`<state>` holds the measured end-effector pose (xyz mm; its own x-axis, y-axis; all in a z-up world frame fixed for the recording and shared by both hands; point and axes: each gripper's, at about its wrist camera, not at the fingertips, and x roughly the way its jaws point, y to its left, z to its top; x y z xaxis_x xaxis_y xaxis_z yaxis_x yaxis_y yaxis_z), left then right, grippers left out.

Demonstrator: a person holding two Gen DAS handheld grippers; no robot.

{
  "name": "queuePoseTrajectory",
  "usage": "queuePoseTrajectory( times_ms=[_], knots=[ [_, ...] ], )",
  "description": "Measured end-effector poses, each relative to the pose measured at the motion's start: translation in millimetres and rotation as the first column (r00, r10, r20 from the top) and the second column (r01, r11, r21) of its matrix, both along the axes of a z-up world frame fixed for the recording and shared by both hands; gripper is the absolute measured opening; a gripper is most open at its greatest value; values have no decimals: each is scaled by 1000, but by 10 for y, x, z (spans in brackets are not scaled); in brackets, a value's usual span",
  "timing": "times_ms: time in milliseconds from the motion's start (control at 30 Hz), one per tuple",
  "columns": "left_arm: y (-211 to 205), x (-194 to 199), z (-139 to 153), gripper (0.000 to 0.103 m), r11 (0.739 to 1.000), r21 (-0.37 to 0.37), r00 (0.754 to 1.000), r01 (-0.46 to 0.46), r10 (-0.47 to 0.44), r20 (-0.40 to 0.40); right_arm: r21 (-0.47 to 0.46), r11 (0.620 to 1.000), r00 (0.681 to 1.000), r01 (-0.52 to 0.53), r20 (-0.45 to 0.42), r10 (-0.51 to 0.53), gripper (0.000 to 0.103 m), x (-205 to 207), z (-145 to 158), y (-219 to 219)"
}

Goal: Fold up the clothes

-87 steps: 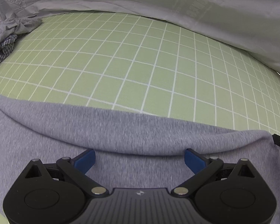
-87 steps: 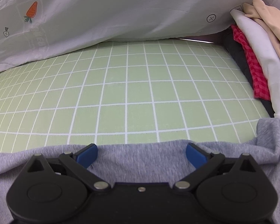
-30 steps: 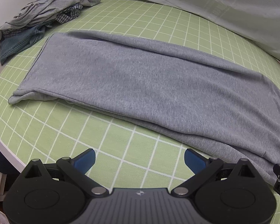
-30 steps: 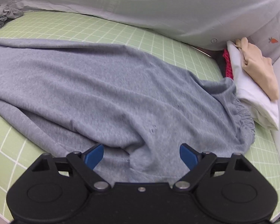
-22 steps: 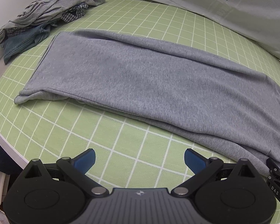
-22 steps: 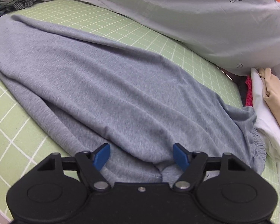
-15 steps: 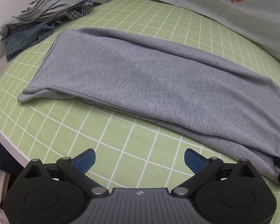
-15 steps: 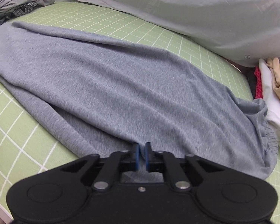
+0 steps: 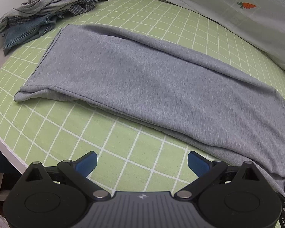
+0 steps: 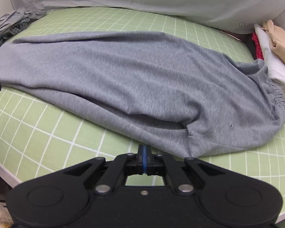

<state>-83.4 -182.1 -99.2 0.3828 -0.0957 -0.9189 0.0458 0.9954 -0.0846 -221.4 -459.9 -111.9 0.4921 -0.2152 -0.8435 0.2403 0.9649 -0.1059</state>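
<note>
Green grid-lined table (image 9: 123, 152), grey trousers (image 9: 152, 79) spread flat, clothes pile (image 9: 43, 13) beyond

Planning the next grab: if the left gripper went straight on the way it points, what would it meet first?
Probably bare green grid sheet: the open left gripper has nothing between its fingers, and the grey trousers lie farther on.

The trousers (image 9: 152, 79) lie lengthwise across the middle of the mat (image 9: 123, 152); a heap of clothes (image 9: 43, 15) sits at ten o'clock; a folded stack (image 10: 275, 60) at two o'clock, touching the waistband.
</note>
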Motion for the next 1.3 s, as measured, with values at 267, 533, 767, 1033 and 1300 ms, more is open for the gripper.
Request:
queuePoseTrajectory(
  times_ms=[267, 533, 767, 1033, 1300],
  knots=[
    [-71, 78, 31, 101, 1000, 0, 1000, 24, -24, 8, -57, 995, 997, 77, 17, -76, 36, 242, -34, -253],
    [-76, 28, 16, 100, 1000, 23, 1000, 21, -21, 0, -241, 970, 1000, 3, -14, -6, 71, 405, -138, -188],
    [-92, -13, 26, 100, 999, 30, 1000, 17, -17, 0, -282, 957, 998, -62, 5, 66, 26, 491, -131, -174],
    [-95, -16, 51, 100, 1000, 26, 1000, 16, -16, 7, -184, 982, 989, -27, 136, 53, 1, 224, 215, -183],
    [10, 81, 26, 100, 1000, 6, 1000, -26, 26, -18, -70, 997, 999, -30, -45, 26, 3, 83, -46, -129]
  ],
)
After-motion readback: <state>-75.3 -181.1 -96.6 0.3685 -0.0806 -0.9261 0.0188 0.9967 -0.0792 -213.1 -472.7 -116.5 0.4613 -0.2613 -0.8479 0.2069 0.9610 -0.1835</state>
